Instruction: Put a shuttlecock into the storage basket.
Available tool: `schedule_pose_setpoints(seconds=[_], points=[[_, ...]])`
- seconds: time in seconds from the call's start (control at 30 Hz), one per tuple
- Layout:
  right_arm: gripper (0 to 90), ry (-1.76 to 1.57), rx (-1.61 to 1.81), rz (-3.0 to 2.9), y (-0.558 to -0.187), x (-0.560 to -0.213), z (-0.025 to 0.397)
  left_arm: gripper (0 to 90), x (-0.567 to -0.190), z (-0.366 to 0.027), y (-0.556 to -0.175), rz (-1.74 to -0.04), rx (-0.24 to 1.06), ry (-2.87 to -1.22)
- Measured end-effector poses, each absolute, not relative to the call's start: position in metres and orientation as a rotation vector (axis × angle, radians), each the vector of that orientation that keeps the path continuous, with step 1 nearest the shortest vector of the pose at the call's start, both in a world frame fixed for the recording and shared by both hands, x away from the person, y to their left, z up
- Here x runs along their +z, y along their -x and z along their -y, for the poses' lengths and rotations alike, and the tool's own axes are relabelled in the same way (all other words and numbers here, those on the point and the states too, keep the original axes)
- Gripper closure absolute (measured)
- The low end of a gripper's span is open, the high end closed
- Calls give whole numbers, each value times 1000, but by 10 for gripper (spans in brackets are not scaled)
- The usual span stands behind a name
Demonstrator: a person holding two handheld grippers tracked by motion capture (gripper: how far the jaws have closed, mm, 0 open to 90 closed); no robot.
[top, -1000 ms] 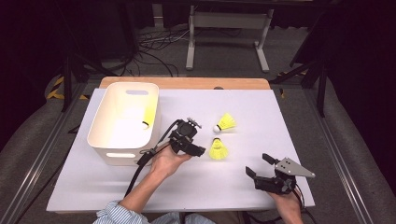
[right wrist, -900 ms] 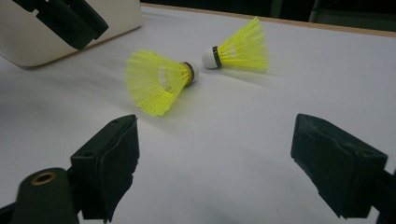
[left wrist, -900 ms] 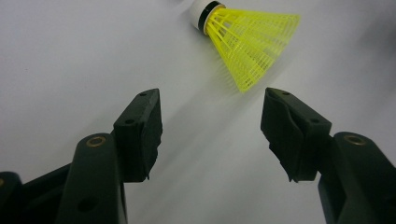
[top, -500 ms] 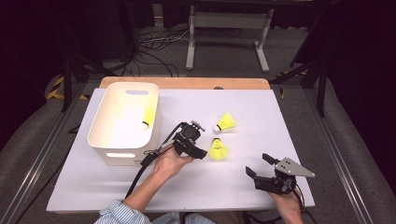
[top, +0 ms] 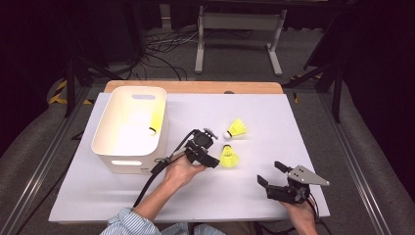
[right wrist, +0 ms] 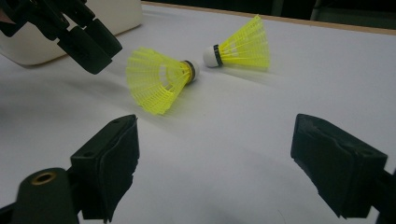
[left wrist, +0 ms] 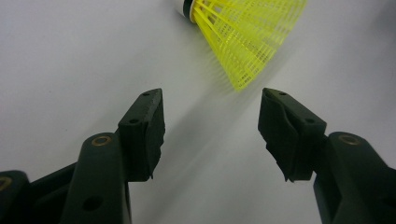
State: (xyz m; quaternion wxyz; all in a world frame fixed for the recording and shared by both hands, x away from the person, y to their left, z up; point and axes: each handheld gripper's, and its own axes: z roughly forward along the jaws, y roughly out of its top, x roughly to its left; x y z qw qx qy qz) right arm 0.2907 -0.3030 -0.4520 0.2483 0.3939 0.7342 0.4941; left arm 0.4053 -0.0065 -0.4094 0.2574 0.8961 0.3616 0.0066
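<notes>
Two yellow shuttlecocks lie on the white table. The nearer shuttlecock [top: 228, 156] [right wrist: 159, 86] [left wrist: 245, 37] rests just ahead of my left gripper [top: 211, 149] [left wrist: 210, 126], whose jaws stand open and hold nothing. Its skirt is close to the jaw tips without touching them. The farther shuttlecock [top: 237, 129] [right wrist: 240, 49] lies behind it, cork toward the first one. My right gripper [top: 270, 173] [right wrist: 215, 154] is open near the table's front right, pointed at both shuttlecocks from a distance. A third shuttlecock [top: 156, 121] leans inside the white bin [top: 127, 164].
The white bin stands at the left of the table, and its corner [right wrist: 121, 14] shows behind the left gripper [right wrist: 88, 42] in the right gripper view. A wooden strip [top: 195, 87] edges the table's far side. Dark floor, cables and a metal stand lie beyond.
My left gripper has crept slightly to the right, closer to the nearer shuttlecock. The right gripper and the shuttlecocks have stayed put.
</notes>
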Motion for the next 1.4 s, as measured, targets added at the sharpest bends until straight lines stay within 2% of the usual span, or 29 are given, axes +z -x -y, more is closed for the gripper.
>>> schedule_pose_setpoints(seconds=[0.4,0.87,1.4], points=[[160,-1076,1347,-2000,-291,-452,303,449,-418,15,-412,-1004,-5,-2431],[160,-1073,1350,-1999,-291,-452,303,525,-424,18,-417,-1016,9,-2425],[160,-1074,1346,-2001,-291,-452,303,714,-429,19,-421,-1018,-16,-2425]])
